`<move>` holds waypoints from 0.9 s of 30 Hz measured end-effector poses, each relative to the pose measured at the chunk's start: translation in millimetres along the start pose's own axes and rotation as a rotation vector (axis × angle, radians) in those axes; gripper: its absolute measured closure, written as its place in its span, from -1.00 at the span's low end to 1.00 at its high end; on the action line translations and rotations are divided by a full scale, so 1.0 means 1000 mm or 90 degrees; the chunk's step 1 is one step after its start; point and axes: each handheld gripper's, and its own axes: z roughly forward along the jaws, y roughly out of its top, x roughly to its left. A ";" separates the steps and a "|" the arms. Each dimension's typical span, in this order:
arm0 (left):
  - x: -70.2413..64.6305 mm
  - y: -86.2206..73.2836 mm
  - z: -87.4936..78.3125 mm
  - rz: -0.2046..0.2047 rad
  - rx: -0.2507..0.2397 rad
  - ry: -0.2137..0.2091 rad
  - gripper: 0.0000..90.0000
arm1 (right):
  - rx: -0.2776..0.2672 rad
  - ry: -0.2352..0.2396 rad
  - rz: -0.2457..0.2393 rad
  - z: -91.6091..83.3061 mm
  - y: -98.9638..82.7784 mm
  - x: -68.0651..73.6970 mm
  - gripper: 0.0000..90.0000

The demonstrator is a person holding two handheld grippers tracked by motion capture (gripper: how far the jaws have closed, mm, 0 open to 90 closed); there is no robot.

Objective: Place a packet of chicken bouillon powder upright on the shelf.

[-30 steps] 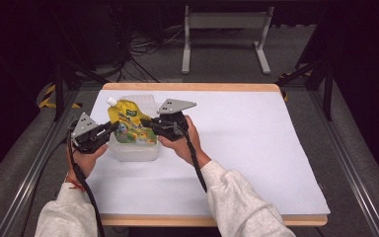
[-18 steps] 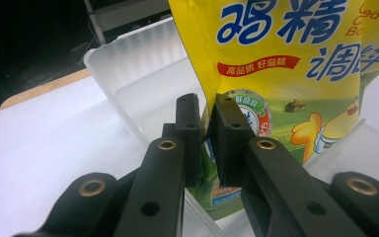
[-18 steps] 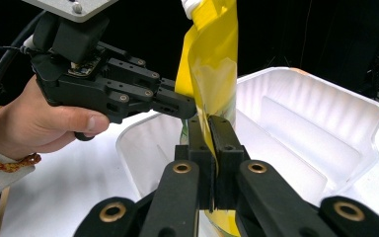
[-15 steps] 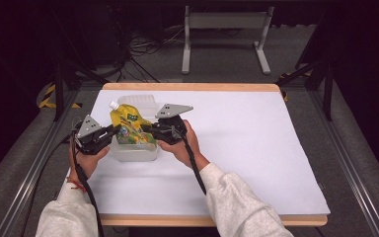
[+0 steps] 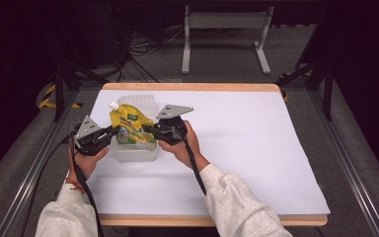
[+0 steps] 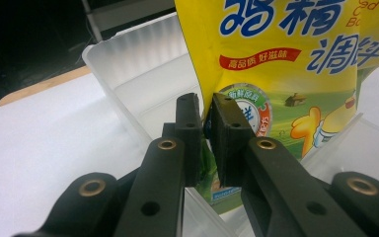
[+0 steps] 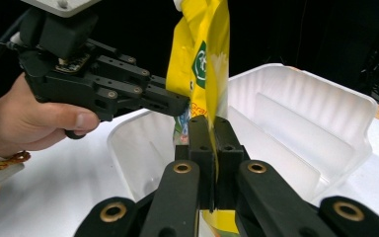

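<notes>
Between the two sets of closed black fingers hangs a yellow spout pouch (image 5: pixel 128 127), pinched at its two opposite side edges and held upright over a clear plastic container (image 5: pixel 137 154) on the white table cover (image 5: pixel 256 148). In the left gripper view, the left gripper (image 6: pixel 206 129) has its pads narrowed onto the pouch's left edge, beside a round printed badge; the blue lettering and yellow panel rise above the fingertips, and the container's ribbed wall (image 6: pixel 143 49) stands behind and to the left of them. In the right gripper view, the right gripper (image 7: pixel 212 148) clamps the other edge, so the pouch is seen nearly edge-on, climbing straight up from the fingers, with its bottom edge dropping below them. Beyond these fingers the left gripper (image 7: pixel 175 106) comes in from the left, held by a hand (image 7: pixel 24 121), its tips touching the pouch just above the right gripper's pads. The container's open hollow (image 7: pixel 301 133) lies behind and to both sides of the fingers. From the high view, the pouch's white spout (image 5: pixel 112 104) points away from both grippers.
</notes>
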 end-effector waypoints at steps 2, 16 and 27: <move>0.000 0.000 0.000 -0.003 0.000 -0.001 0.83 | 0.000 0.000 0.001 0.000 -0.001 0.000 0.99; 0.001 -0.002 -0.001 -0.008 0.004 -0.003 0.81 | 0.004 -0.012 -0.010 0.002 -0.003 -0.001 0.97; -0.002 -0.002 -0.003 -0.017 0.005 0.007 0.74 | 0.023 -0.032 -0.025 0.004 -0.006 0.000 0.89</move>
